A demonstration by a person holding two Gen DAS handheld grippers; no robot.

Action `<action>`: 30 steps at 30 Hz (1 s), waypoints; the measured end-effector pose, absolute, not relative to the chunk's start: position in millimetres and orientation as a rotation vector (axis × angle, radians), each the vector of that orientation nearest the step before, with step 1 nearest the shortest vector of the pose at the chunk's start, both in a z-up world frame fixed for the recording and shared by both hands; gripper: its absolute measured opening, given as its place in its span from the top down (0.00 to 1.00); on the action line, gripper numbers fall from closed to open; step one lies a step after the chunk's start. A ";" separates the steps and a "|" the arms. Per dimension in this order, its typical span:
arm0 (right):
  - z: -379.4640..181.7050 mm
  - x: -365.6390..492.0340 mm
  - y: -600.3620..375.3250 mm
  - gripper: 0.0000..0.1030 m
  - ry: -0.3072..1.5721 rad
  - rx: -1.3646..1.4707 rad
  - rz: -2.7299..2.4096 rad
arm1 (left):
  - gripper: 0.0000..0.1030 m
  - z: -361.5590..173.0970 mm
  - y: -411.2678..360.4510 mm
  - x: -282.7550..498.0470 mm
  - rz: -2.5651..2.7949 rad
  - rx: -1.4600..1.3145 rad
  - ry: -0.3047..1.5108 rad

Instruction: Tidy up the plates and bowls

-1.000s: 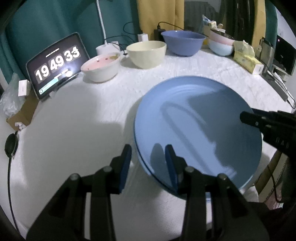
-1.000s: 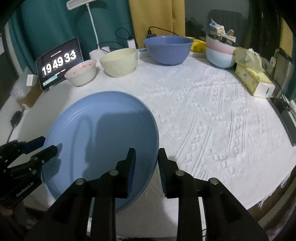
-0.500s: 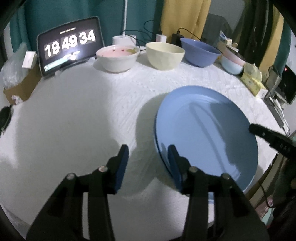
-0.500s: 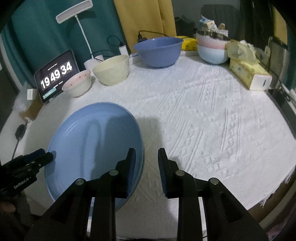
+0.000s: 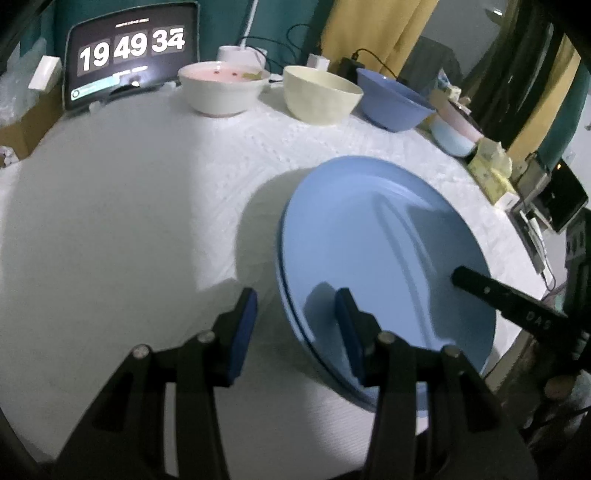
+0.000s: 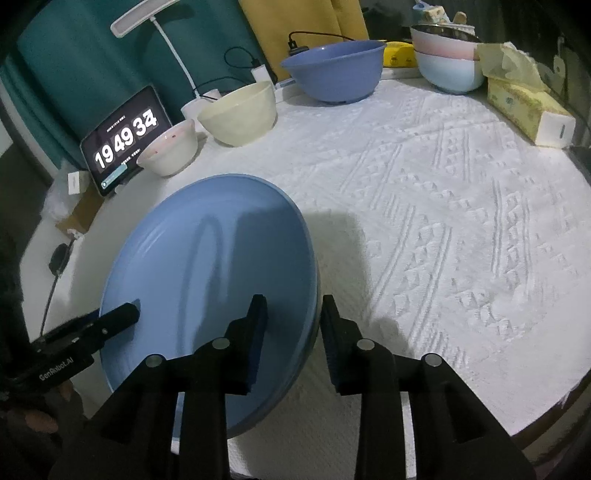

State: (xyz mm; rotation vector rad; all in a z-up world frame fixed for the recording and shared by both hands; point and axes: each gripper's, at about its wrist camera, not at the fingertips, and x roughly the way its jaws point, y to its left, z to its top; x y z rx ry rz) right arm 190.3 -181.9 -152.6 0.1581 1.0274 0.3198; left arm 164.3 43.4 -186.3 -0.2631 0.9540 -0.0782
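Observation:
A large blue plate [image 5: 369,251] [image 6: 210,266] lies low over the white cloth near the table's front edge; a dark line along its rim suggests a second plate under it. My left gripper [image 5: 295,299] straddles its left rim with a clear gap at both pads. My right gripper [image 6: 293,301] straddles the right rim; its jaws are opening, and the rim stands between them without being pressed. At the back stand a white bowl with a pink inside [image 5: 221,92], a cream bowl [image 5: 321,96], a blue bowl [image 5: 391,103] and stacked pink and pale-blue bowls [image 6: 447,62].
A tablet showing a clock [image 5: 129,55] leans at the back left beside a desk lamp [image 6: 140,18]. A yellow tissue box [image 6: 528,110] sits at the right edge. Cables and a charger lie behind the bowls. The table's front edge runs just under the plate.
The plate has come down toward the cloth and looks less tilted. My right gripper's jaws have spread off the rim. The left wrist view has rolled and shifted left.

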 end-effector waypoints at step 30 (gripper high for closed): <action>-132.3 214.5 -149.7 0.69 0.977 0.094 0.340 | 0.59 -159.9 52.9 174.4 -0.053 -0.228 0.871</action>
